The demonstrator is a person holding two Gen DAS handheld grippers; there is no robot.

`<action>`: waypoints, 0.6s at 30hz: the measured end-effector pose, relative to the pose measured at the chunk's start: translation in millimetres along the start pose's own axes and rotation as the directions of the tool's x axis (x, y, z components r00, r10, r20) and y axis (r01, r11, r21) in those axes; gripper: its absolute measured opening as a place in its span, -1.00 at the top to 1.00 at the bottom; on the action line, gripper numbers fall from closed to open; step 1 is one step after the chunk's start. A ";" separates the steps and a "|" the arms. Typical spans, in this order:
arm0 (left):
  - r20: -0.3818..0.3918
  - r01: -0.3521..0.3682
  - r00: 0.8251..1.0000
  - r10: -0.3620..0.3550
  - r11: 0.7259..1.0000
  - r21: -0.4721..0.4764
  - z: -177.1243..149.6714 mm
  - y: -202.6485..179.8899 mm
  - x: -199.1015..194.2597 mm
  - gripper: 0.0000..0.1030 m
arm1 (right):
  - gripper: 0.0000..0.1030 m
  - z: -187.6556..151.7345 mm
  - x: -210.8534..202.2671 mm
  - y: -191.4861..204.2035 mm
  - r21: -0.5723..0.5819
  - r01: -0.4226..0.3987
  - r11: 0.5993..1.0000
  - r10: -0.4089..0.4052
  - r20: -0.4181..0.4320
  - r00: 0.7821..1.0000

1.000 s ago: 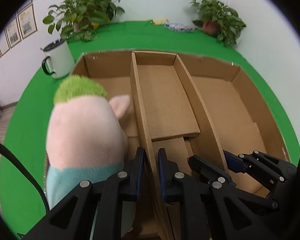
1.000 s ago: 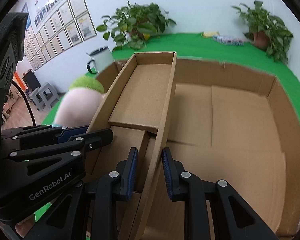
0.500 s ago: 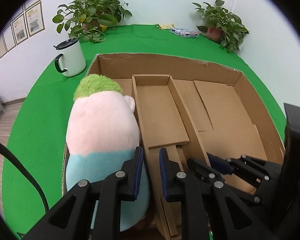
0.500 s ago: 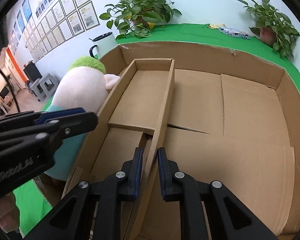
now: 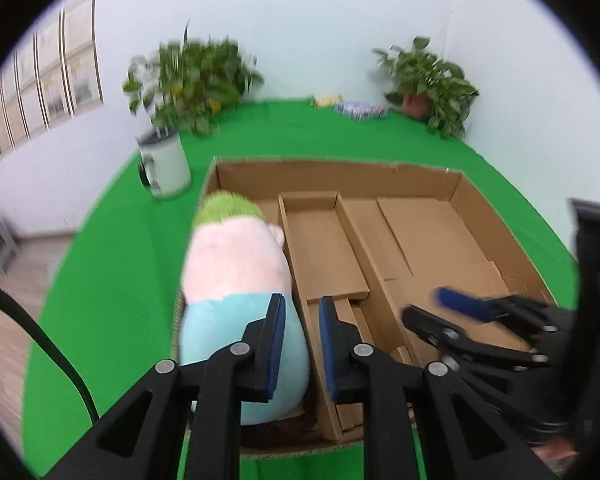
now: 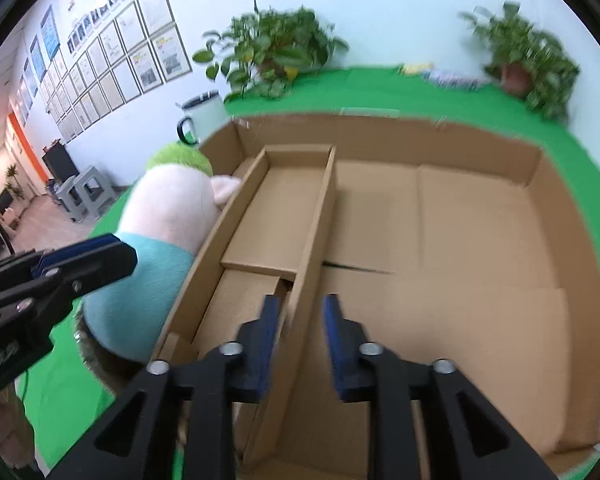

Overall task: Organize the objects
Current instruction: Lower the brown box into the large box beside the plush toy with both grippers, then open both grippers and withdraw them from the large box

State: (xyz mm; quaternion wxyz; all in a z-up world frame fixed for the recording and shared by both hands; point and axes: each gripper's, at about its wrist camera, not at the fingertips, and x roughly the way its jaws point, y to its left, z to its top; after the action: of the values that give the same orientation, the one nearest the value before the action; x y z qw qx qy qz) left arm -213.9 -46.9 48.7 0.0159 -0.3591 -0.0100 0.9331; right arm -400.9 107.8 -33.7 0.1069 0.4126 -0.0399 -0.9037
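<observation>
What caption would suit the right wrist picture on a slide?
Right gripper opening around the inner tray's wall inside the cardboard box, plush toy alongside.

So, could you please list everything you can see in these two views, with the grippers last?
Large cardboard box: 1, brown, on the green table.
Narrow cardboard tray: 1, brown, inside the large box, left of middle.
Plush toy: 1, pink with green top and light-blue bottom, in the box beside the tray's left wall.
Mug: 1, white with dark rim and handle, on the table left of the box.
Potted plants: 2, green, at the table's far edge.
Small packets: blurred, at the far edge.
Framed sheets: many, on the left wall.
Stools: grey, on the floor at left.
Left gripper: black, blue pads, jaws opening astride the tray's left wall.
Right gripper: same, jaws opening astride its right wall.
</observation>
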 end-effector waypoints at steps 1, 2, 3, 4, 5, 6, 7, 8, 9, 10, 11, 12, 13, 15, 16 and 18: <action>0.030 -0.009 1.000 0.009 1.000 0.016 -1.7 -3.1 -7.9 0.38 | -0.16 -5.6 -18.5 2.4 -0.012 0.015 1.000 -0.014 0.049 0.999; 0.091 -0.022 0.996 0.019 0.999 0.037 -6.2 -8.7 -21.7 0.02 | -0.58 -21.1 -51.5 6.7 -0.037 0.052 0.998 -0.046 0.138 0.989; 0.144 -0.029 0.989 0.022 0.998 0.046 -10.7 -11.9 -32.6 -0.21 | -0.84 -21.1 -51.5 6.7 -0.037 0.052 0.998 -0.046 0.138 0.989; 0.214 -0.045 0.976 0.033 0.998 0.047 -18.2 -16.8 -46.1 -0.64 | -0.92 -28.1 -64.0 8.2 -0.043 0.062 0.997 -0.054 0.178 0.983; 0.300 -0.066 0.952 0.055 0.997 0.027 -30.1 -22.3 -61.6 -0.73 | -0.98 -41.9 -82.2 11.5 -0.049 0.080 0.996 -0.066 0.246 0.967; 0.359 -0.079 0.931 0.071 0.997 0.006 -40.3 -26.8 -71.9 -0.76 | -0.98 -51.4 -93.4 12.7 -0.054 0.101 0.993 -0.082 0.278 0.957; 0.399 -0.091 0.913 0.087 0.996 -0.008 -50.2 -32.5 -80.2 -0.76 | -0.98 -66.1 -106.2 17.6 -0.064 0.147 0.987 -0.120 0.314 0.942; 0.416 -0.103 0.904 0.098 0.995 -0.011 -60.8 -39.6 -86.5 -0.78 | -0.98 -75.3 -115.5 18.3 -0.068 0.171 0.983 -0.139 0.329 0.934; 0.417 -0.106 0.903 0.100 0.994 -0.009 -67.5 -44.4 -89.9 -0.78 | -0.98 -87.1 -123.4 20.8 -0.071 0.195 0.978 -0.159 0.343 0.926; 0.415 -0.104 0.905 0.097 0.995 -0.005 -75.2 -49.7 -92.8 -0.78 | -0.98 -97.0 -129.8 21.9 -0.068 0.211 0.975 -0.175 0.347 0.921; 0.407 -0.108 0.908 0.100 0.994 -0.002 -83.1 -55.3 -95.1 -0.78 | -0.98 -104.9 -135.7 21.1 -0.060 0.220 0.974 -0.186 0.350 0.918; 0.397 -0.117 0.912 0.107 0.993 0.001 -89.3 -60.0 -96.3 -0.78 | -0.98 -114.7 -143.3 20.2 -0.046 0.225 0.973 -0.196 0.349 0.917; 0.390 -0.123 0.914 0.113 0.992 0.002 -93.9 -63.8 -96.1 -0.78 | -0.98 -121.4 -148.7 16.9 -0.035 0.225 0.974 -0.199 0.348 0.916; 0.372 -0.120 0.922 0.111 0.993 0.000 -102.4 -67.4 -96.7 -0.78 | -0.98 -137.1 -163.7 10.4 -0.004 0.224 0.975 -0.208 0.345 0.915; 0.356 -0.105 0.929 0.102 0.994 -0.011 -106.0 -67.2 -97.0 -0.78 | -0.98 -144.6 -170.5 7.1 0.010 0.227 0.974 -0.217 0.340 0.915; 0.335 -0.077 0.938 0.084 0.996 -0.036 -110.1 -62.7 -98.8 -0.78 | -0.98 -164.6 -185.0 4.8 0.024 0.254 0.967 -0.248 0.324 0.913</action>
State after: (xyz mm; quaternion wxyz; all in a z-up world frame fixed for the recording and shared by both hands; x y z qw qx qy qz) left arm -65.4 13.0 35.1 -0.0283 -0.1947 -0.0084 0.9804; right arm -158.2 147.6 -4.5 -0.0140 0.2592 0.0046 -0.9657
